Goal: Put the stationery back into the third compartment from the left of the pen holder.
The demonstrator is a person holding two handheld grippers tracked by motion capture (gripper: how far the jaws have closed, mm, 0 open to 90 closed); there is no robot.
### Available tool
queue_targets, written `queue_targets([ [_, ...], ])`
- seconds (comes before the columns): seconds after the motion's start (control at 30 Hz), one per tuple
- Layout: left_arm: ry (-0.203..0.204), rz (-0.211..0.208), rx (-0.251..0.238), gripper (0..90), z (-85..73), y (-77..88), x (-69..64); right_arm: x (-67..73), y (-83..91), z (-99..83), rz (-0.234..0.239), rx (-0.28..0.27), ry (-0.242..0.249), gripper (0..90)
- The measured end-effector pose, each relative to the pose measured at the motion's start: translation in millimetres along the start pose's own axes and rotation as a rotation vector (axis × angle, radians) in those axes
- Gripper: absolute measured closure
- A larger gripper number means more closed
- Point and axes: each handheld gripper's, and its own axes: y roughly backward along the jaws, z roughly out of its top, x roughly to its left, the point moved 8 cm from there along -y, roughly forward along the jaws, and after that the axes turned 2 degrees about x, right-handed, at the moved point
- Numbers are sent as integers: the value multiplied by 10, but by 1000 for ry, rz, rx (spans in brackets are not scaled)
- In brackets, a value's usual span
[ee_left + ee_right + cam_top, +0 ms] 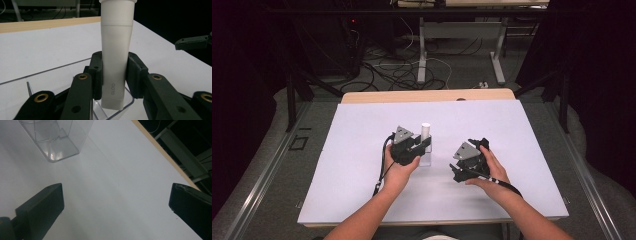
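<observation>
Near the middle of the white counter (362, 150), seen from the high view, the left gripper (424, 145) is clamped on a white tube (425, 131) that stands upright, its cap end up. The tube's lower end sits in a small clear container (427, 159) resting on the counter. The left hand (399, 167) wraps the gripper body from below. To the right, well apart from the tube, the right gripper (474, 150) is held by the right hand (492, 170) just above the counter, roughly level with the left one and closer to the counter's right edge than to its left.

Looking along the left gripper (114, 75) in the left gripper view, the 2 jaws press on either side of the tube (116, 50), gripping it around its lower half. The crimped bottom end of the tube sits inside the clear container (128, 101). The counter's far wooden edge runs behind it.

Along the right gripper (116, 205) in the right gripper view, the 2 jaws stand wide apart with only bare counter (112, 182) between them. The clear container (56, 140) shows at the upper left, well ahead of the jaws, and the counter's edge runs diagonally at the upper right.
</observation>
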Motion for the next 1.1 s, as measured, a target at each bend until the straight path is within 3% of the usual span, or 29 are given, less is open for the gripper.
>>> queue_targets([
  [0.23,3,16,-15,694,-31,-29,22,-44,-42,-63,49,3,-139,0],
  [0.37,-8,22,-6,694,-72,-72,12,-83,-61,-80,48,-13,-172,0],
  [0.4,-4,21,-6,694,-81,-80,12,-78,-52,-96,53,6,-179,0],
  [0.97,9,29,20,685,-152,-98,27,-82,-59,-116,53,12,-191,0],
  [1.1,-10,47,4,577,-115,-55,29,-88,-65,-122,52,12,-183,0],
])
